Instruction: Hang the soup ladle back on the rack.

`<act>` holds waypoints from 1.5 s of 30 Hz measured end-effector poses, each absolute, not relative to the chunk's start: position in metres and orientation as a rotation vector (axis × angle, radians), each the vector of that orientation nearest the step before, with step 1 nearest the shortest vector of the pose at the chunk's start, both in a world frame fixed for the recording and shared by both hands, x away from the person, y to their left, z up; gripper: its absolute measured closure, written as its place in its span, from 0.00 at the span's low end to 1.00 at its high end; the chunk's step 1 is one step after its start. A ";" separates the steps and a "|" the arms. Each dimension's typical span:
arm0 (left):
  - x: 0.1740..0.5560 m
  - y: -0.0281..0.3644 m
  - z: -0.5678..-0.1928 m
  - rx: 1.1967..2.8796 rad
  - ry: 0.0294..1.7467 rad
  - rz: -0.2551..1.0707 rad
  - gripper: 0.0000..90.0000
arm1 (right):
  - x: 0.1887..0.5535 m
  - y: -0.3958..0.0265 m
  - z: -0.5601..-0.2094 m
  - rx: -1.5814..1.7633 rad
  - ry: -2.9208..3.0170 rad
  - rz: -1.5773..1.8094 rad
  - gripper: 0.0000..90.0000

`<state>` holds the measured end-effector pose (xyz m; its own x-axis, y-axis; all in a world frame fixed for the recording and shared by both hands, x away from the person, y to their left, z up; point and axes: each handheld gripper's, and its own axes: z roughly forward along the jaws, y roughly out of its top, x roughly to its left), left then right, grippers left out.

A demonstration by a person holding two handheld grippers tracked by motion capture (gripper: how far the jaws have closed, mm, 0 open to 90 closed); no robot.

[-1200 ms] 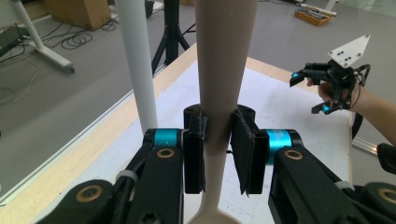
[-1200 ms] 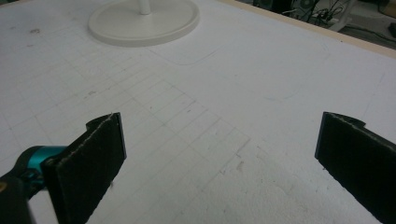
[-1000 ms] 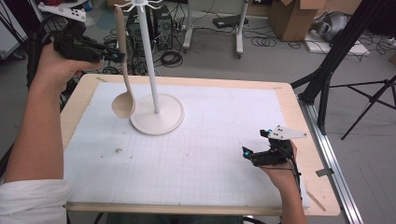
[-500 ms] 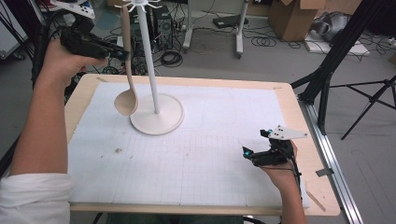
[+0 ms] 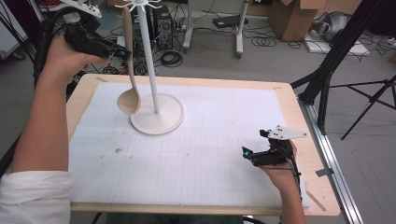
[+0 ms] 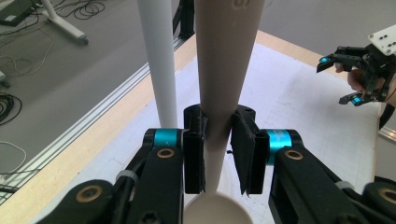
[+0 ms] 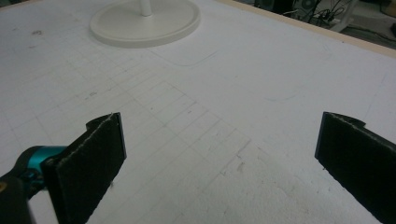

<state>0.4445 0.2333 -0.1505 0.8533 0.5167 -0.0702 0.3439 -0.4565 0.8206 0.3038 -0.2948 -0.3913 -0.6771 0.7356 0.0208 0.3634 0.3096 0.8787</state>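
- Left gripper (image 6: 217, 156) pinches the ladle (image 5: 129, 70) by its handle; pads pressed on both sides, bowl hanging below the fingers, handle top rising above them toward the hooks (image 5: 140, 5) of the stand (image 5: 148, 60).
- Grip sits mid-handle, probably so the top end stays free to catch on a hook.
- Ladle is in the air, clear of the table (image 5: 289, 100); bowl hangs just over the stand's round base (image 5: 163, 122).
- Stand pole is just beside the left fingers, close to the handle; it is what the ladle could knock.
- Right gripper (image 5: 256, 150) rests low over the white mat (image 5: 210, 154), fingers (image 7: 88, 163) spread wide, nothing between them, well apart from the ladle, out of the way.
- Floor beyond the fingers: cables, boxes, tripod legs.
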 end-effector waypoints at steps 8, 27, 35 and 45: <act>0.448 0.227 -0.149 2.123 0.645 0.239 0.83 | 0.304 -0.294 -0.391 0.972 2.201 1.320 0.01; 0.448 0.227 -0.149 2.114 0.687 0.278 0.76 | 0.304 -0.293 -0.392 0.966 2.206 1.317 0.01; 0.443 0.234 -0.150 2.096 0.686 0.269 0.65 | 0.304 -0.292 -0.392 0.968 2.205 1.316 0.01; 0.424 0.237 -0.161 2.075 0.623 0.252 0.47 | 0.304 -0.292 -0.392 0.969 2.211 1.310 0.01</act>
<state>0.4236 0.2372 -0.1612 0.8506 0.5223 -0.0613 0.3332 -0.4450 0.8312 0.3037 -0.2915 -0.3920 -0.6835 0.7298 0.0137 0.3625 0.3231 0.8742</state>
